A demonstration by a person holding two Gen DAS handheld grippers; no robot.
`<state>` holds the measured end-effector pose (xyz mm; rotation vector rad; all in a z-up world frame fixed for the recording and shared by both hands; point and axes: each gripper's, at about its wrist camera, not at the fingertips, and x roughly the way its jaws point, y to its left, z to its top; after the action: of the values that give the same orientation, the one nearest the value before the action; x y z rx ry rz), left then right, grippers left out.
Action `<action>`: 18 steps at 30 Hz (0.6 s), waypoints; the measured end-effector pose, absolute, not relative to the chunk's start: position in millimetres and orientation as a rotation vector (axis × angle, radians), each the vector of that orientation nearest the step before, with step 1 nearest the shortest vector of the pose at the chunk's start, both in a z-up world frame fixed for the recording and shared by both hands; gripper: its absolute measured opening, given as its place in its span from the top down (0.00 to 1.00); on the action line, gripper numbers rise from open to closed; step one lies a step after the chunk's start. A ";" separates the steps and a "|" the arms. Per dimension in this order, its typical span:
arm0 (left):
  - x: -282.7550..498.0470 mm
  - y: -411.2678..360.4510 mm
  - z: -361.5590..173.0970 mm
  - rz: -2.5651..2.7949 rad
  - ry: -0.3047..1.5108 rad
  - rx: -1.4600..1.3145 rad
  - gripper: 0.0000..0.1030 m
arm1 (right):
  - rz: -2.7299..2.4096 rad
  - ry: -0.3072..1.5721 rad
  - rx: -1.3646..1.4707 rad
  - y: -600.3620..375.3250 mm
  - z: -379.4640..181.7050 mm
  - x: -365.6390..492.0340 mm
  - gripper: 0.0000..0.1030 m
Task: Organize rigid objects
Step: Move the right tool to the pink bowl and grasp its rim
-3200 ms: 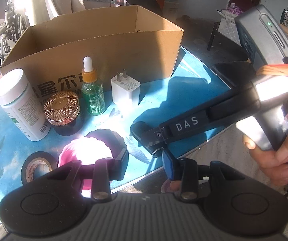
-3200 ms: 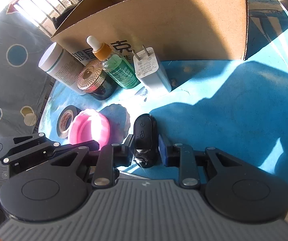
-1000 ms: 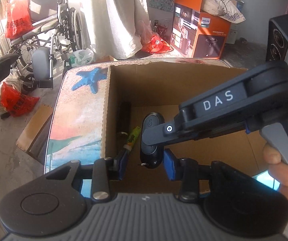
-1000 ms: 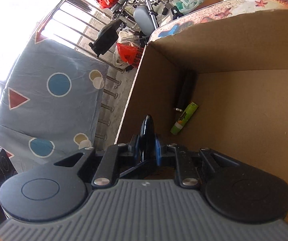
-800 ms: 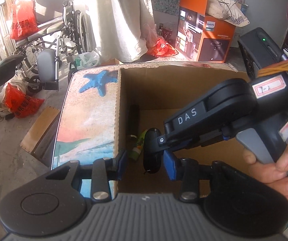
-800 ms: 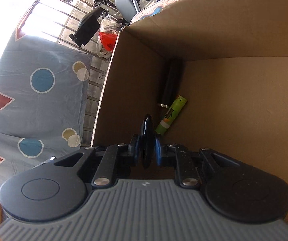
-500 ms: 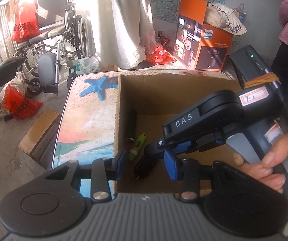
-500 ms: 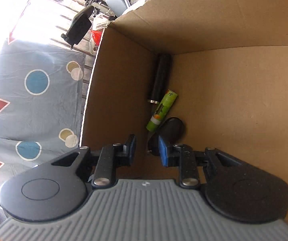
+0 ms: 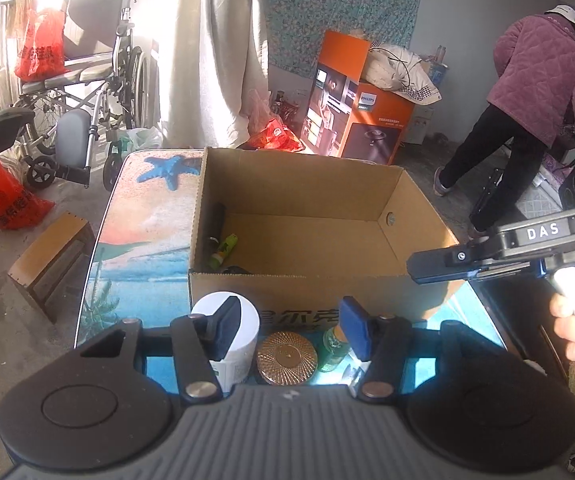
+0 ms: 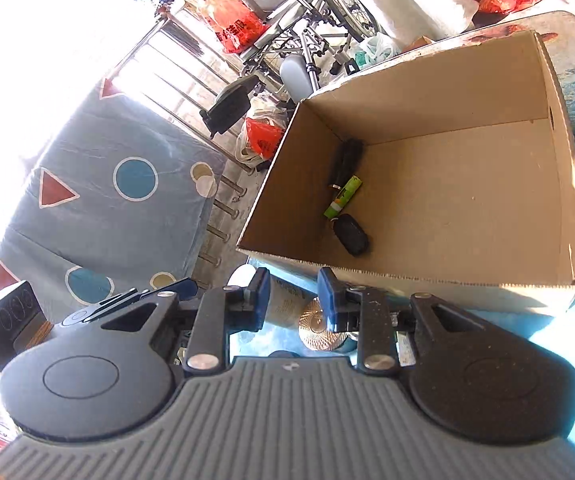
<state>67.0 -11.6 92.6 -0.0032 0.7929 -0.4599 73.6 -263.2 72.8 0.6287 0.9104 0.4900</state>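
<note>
Now that the black key fob (image 10: 350, 235) lies on the floor of the cardboard box (image 10: 407, 276), released from the jaws that pinched it a second ago, one more rigid object is put away and the right gripper (image 10: 290, 292) is free for the next. Its jaws stand a little apart with nothing between them, and they hang just outside the box's near wall, above the things waiting on the blue table (image 9: 127, 280).

The left gripper (image 9: 285, 326) has just been opening its jaws further; they are open and empty, bracketing from above the white bottle (image 9: 243, 320), the gold-lidded jar (image 9: 286, 357) and the green dropper bottle (image 9: 333, 346), touching none that I can see.

Inside the box the fob rests near the left wall, just beside a green tube (image 10: 343, 197) and a black cylinder (image 10: 347, 162). Judging by the items outside, the sorting is partly done; a pick from the table row seems the likely next step.
</note>
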 end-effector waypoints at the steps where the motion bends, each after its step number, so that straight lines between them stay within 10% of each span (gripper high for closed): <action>1: 60.8 -11.7 88.3 -0.462 0.802 0.003 0.45 | 0.488 0.908 0.614 -263.3 69.1 58.5 0.74; 18: 9.0 -38.9 -33.7 -0.449 1.052 0.196 0.44 | 0.383 0.983 0.340 -172.0 -37.3 -6.9 0.73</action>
<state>9.0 -38.9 -33.7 0.1958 1.0520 -0.4488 -6.9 -172.0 -37.3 0.3398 0.9826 0.3827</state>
